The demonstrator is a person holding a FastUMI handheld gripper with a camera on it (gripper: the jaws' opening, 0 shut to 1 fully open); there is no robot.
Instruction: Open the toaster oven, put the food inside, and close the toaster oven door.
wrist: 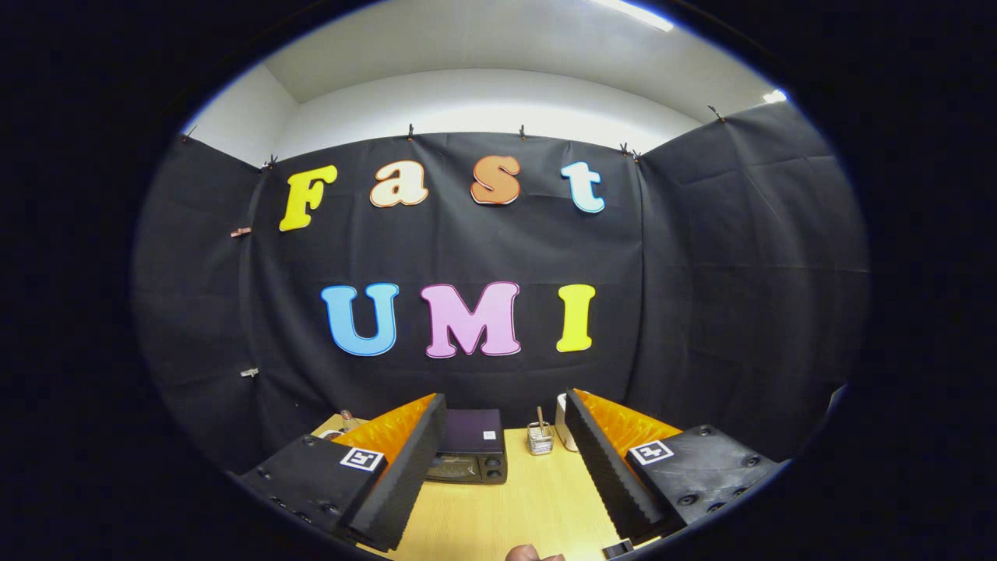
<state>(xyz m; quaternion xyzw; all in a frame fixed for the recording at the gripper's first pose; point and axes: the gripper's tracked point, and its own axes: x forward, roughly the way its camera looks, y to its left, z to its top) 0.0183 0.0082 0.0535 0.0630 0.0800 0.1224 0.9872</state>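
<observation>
Toaster oven (467,456): sitting at the far end of the desk (530,499), door looking closed; contents not readable.
Bearing from gripper (506,467): lying at about 11 o'clock, beyond the fingertips, well apart.
Gripper state: fingers standing spread wide, gripping nothing.
Food: something rounded is peeking in at 6 o'clock (533,554); cannot tell what.
Neighbours: small wire holder (540,439) and white cup (562,421) standing at 1 o'clock of the oven.
</observation>
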